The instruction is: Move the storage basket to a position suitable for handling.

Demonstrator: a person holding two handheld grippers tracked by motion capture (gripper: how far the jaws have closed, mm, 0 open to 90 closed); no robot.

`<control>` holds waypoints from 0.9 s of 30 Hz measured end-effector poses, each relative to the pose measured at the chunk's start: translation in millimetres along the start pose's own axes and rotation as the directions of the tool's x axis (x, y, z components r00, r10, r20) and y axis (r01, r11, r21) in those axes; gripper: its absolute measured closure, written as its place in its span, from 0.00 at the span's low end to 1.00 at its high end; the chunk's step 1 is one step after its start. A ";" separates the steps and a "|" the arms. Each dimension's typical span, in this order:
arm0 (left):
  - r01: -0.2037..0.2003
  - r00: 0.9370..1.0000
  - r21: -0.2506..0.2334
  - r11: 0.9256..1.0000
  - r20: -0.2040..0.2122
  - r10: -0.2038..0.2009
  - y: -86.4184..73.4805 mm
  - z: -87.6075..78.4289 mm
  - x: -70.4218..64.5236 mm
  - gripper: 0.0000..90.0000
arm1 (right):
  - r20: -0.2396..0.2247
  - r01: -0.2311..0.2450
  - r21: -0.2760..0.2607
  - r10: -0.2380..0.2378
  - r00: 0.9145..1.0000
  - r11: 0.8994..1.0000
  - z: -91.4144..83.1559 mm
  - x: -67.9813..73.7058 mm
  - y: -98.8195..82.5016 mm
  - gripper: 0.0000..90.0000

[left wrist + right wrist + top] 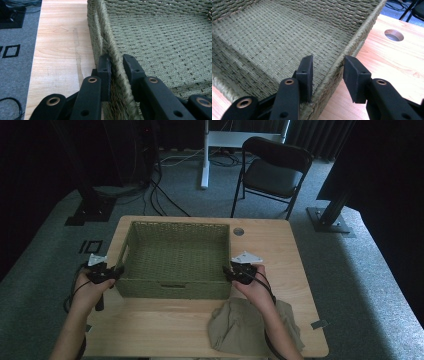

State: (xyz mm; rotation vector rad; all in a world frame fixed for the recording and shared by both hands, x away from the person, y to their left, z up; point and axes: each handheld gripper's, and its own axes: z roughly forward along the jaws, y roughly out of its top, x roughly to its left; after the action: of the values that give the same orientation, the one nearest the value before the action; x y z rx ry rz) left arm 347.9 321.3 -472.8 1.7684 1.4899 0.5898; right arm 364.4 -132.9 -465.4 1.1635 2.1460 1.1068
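High view: basket, green woven, stands mid-table toward the far edge; left gripper at its left wall, right gripper at its right wall; crumpled khaki cloth lies at the table's near edge, by the right forearm.
Left gripper view: left gripper clenched on the basket rim, one jaw outside the wall, one inside.
Right gripper view: right gripper straddles the basket rim; inner jaw is against the wall, outer jaw stands off it, not yet clamped.
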 end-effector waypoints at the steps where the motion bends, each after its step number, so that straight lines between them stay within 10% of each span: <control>1: 0.000 1.000 0.000 1.000 0.000 0.000 0.0 0.0 0.0 0.87 | 0.000 0.000 0.000 0.000 1.000 1.000 0.0 0.0 0.0 0.67; 6: 0.011 1.000 -0.008 1.000 -0.003 -0.011 -0.5 0.9 -1.8 0.87 | -0.019 -0.089 -0.001 0.089 0.996 0.996 0.9 -4.0 -0.8 0.70; 27: -0.003 0.999 -0.022 1.000 -0.032 0.002 14.1 25.8 -37.8 0.87 | 0.132 -0.115 -0.018 0.116 0.984 0.993 -3.9 -25.9 -3.7 0.78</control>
State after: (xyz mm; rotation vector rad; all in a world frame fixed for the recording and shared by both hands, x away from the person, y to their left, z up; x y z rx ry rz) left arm 367.7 277.7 -473.7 1.7515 1.4977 0.6363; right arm 373.9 -157.6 -465.8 1.3334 1.9915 1.0555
